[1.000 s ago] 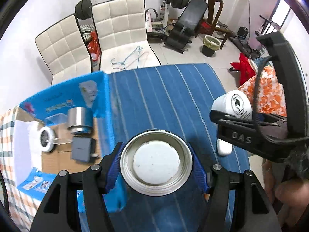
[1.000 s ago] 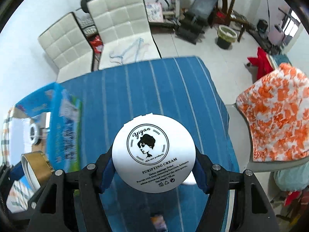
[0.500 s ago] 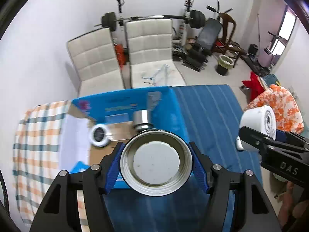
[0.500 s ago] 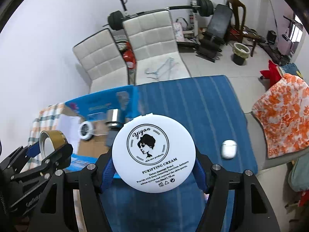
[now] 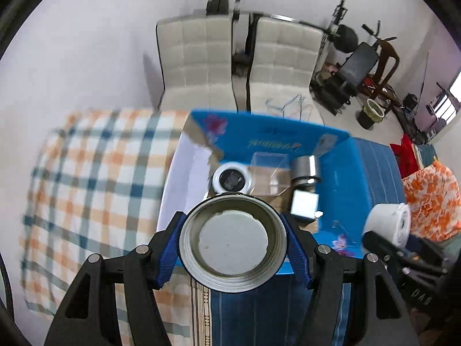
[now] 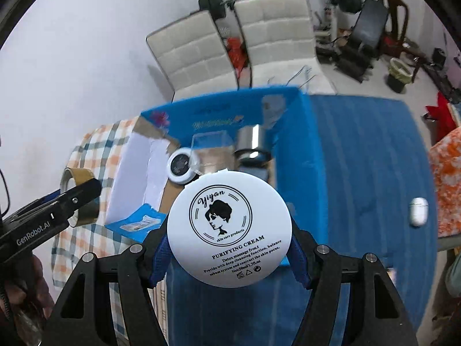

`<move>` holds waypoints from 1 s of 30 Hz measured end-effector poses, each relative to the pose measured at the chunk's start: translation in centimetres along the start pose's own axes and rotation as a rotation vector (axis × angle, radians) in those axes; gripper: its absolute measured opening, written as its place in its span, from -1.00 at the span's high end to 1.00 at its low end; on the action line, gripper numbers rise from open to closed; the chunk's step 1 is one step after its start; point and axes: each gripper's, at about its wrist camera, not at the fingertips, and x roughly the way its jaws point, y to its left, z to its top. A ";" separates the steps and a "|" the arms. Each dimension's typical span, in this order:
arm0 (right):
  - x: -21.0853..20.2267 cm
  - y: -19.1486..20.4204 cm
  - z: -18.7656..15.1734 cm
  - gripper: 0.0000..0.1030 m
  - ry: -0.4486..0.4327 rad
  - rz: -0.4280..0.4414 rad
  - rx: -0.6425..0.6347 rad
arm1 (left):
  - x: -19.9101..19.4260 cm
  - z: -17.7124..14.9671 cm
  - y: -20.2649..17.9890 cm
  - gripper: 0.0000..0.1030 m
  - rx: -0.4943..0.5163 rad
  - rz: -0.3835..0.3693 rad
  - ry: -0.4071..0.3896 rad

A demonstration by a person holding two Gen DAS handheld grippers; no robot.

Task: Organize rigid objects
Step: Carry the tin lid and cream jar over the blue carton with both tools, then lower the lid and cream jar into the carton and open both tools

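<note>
Cream jar (image 6: 229,230), lid reading "Yiyan… PURIFYING CREAM", pinched in my right gripper (image 6: 229,255) above blue box (image 6: 299,150). My left gripper (image 5: 233,246) clamps metal lid (image 5: 232,239); "GenRobot.AI" on its body.

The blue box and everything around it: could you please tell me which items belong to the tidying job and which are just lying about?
Part of the job:
- blue box
- metal lid in the left gripper
- cream jar in the right gripper
- small white case on the blue cloth
- jars already boxed

Just lying about:
- white chairs
- weight bench
- bin
</note>
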 end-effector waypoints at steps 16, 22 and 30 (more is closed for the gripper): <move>13.3 0.9 0.4 -0.36 0.193 0.069 0.085 | 11.2 -0.1 2.9 -0.22 -0.028 -0.076 0.223; 16.0 0.3 0.8 -0.37 0.273 0.104 0.129 | 13.4 0.2 3.9 -0.22 -0.068 -0.122 0.286; 18.7 -0.9 1.0 -0.38 0.363 0.111 0.188 | 14.0 1.1 3.2 -0.23 -0.026 -0.099 0.307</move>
